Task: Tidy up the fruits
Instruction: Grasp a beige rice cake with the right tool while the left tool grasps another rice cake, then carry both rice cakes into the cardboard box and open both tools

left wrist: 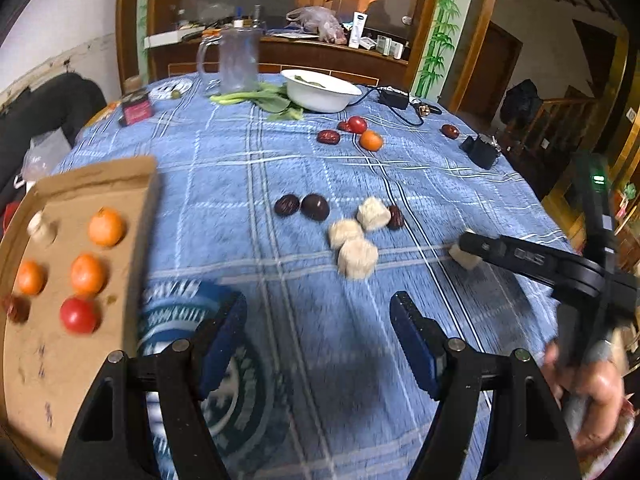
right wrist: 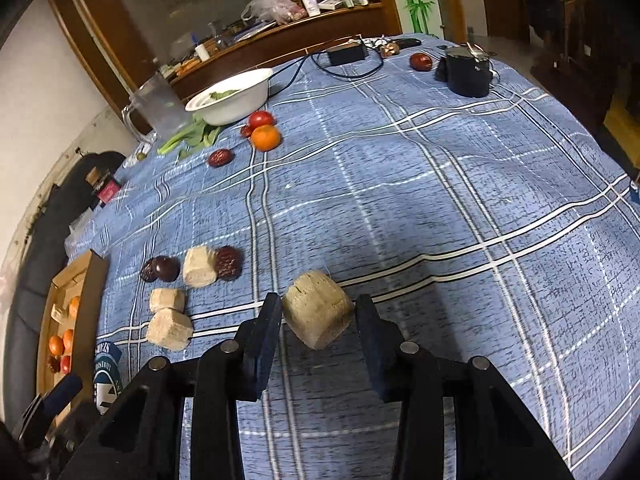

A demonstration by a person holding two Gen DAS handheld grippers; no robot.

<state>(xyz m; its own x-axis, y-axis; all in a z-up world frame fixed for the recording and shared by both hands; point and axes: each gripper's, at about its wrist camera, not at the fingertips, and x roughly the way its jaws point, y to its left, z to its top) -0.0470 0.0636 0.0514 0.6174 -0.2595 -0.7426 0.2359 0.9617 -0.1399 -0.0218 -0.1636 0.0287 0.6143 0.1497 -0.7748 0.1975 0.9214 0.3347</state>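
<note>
My right gripper (right wrist: pixel 318 300) is shut on a beige fibrous chunk (right wrist: pixel 316 314), with both pads against its sides, low over the blue plaid cloth. In the left wrist view that gripper (left wrist: pixel 466 246) reaches in from the right with the chunk (left wrist: pixel 464 260). My left gripper (left wrist: pixel 318 300) is open with nothing between its fingers, beside the cardboard tray (left wrist: pixel 60 360). The tray holds three oranges (left wrist: pixel 106 227), a tomato (left wrist: pixel 79 315), a red date and a small beige piece. Three more beige chunks (left wrist: pixel 357 258) and dark dates (left wrist: pixel 315 207) lie mid-table. Farther back sit an orange (left wrist: pixel 371 141) and a tomato (left wrist: pixel 357 124).
A white bowl (left wrist: pixel 320 90), a glass mug (left wrist: pixel 236 60) and leafy greens stand at the far edge. A black adapter with cable (left wrist: pixel 394 99) and a black box (left wrist: pixel 480 150) sit far right. A blue printed pack (left wrist: pixel 180 320) lies beside the tray. A person's hand (left wrist: pixel 592 392) holds the right gripper.
</note>
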